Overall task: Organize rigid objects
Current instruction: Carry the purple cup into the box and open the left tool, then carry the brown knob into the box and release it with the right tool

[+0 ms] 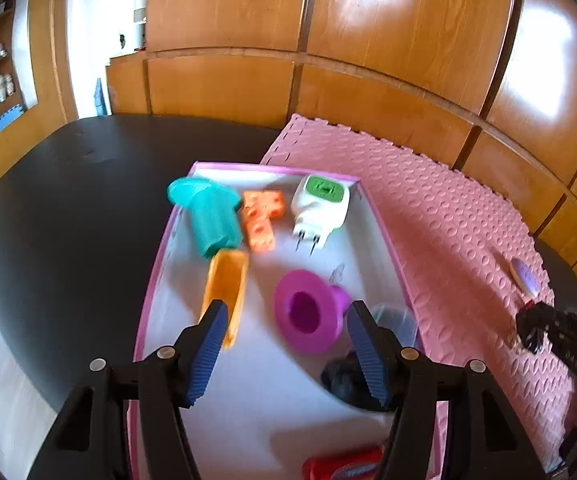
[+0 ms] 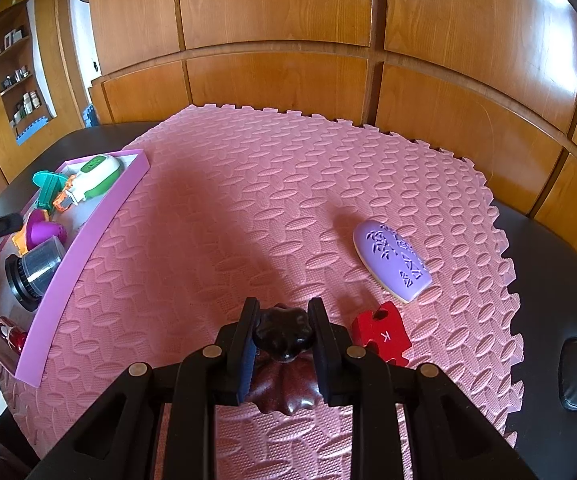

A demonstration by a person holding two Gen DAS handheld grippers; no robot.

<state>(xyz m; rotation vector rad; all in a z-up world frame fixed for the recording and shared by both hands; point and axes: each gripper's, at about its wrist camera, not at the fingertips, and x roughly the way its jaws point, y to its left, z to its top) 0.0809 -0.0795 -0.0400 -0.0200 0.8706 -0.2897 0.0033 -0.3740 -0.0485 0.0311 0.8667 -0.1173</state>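
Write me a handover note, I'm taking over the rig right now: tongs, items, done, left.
Left tongs: open over the pink tray, holding nothing.
Right tongs: shut on a dark lobed knob above the foam mat.
Done: teal piece, plug-in device, purple funnel in tray.
Left: knob, lilac oval brush, red puzzle piece on mat.

Both the left gripper (image 1: 286, 354) and right gripper (image 2: 282, 354) are black plastic with silver rivets and, seemingly, ribbed blue pads (image 1: 208, 356).

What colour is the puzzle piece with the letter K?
Red, with a white K; the puzzle piece shows best in the right wrist view.
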